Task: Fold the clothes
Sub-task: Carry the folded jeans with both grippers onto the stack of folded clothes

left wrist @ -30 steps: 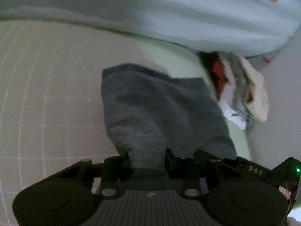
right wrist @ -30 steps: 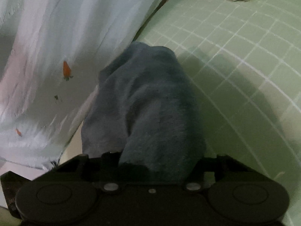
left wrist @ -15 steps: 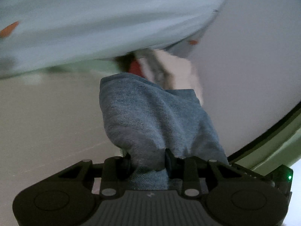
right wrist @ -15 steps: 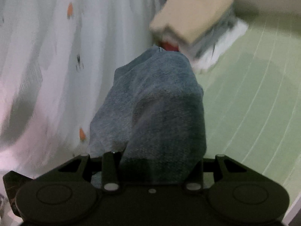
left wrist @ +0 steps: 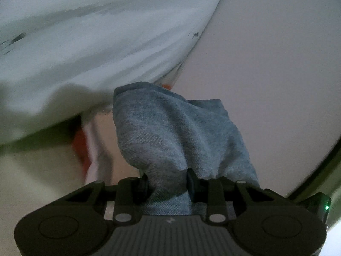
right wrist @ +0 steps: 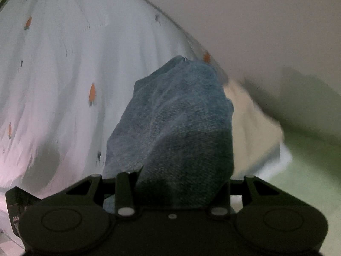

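Pale wall and carrot-print sheet back the denim garment, which stands forward from both grippers, left gripper and right gripper, fingers clamped on it, neither visibly nearer.

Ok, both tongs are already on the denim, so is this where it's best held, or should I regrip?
Probably keep it. The left tongs pinch a bunched fold of the denim from its near edge, cloth spilling forward over the fingers. The right tongs hold a thicker wad the same way. Edge grips from the near side suit limp cloth; regrip only for a flatter hem.
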{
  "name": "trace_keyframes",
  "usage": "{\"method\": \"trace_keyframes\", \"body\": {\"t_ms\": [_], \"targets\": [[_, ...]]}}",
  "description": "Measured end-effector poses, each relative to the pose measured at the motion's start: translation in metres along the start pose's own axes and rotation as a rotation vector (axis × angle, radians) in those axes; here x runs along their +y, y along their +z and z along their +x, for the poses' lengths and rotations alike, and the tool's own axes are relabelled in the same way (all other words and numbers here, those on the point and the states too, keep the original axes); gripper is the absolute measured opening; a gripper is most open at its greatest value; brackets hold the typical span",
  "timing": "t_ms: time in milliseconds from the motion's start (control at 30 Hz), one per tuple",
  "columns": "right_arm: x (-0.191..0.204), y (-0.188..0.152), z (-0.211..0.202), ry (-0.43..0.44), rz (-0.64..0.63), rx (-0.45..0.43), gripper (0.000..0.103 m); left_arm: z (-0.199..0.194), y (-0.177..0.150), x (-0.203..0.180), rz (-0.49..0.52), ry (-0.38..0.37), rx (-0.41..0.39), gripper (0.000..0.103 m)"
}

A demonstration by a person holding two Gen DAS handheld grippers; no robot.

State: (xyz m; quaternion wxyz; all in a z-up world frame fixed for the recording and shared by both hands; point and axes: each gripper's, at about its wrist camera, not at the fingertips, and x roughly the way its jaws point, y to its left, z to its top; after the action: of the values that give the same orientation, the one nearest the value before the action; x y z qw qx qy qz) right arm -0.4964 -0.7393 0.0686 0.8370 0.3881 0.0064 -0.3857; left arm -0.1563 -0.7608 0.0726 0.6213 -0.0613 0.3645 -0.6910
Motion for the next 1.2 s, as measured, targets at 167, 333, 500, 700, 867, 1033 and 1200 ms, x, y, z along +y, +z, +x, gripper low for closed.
{"method": "trace_keyframes", "body": {"t_ms": [167,333,500,700,867,1033,1200], "targets": [[-0.013,0.075,0.049,0.011,-0.11,-0.04,0.043,0.065,0.048,-0.01,0.013,0.013,-0.064,0.034],[-0.056,0.105,0.134,-0.113,-0.21,-0.046,0.074,0.144,0.054,0.009,0.046,0.26,-0.092,0.057],[-0.111,0.072,0.215,-0.295,-0.183,0.084,0.075,0.189,0.014,0.047,0.077,0.442,0.03,0.059],[-0.113,0.061,0.208,-0.319,-0.194,0.039,0.09,0.186,-0.004,0.058,0.073,0.443,0.022,0.074],[-0.081,0.051,0.183,-0.418,-0.394,0.024,0.102,0.162,0.003,0.043,0.169,0.454,-0.034,0.084],[-0.051,0.032,0.133,-0.453,-0.488,-0.027,0.102,0.111,-0.012,0.015,0.191,0.404,-0.108,0.096],[-0.031,0.006,0.086,-0.448,-0.492,-0.043,0.102,0.07,-0.033,-0.013,0.238,0.375,-0.148,0.102]]}}
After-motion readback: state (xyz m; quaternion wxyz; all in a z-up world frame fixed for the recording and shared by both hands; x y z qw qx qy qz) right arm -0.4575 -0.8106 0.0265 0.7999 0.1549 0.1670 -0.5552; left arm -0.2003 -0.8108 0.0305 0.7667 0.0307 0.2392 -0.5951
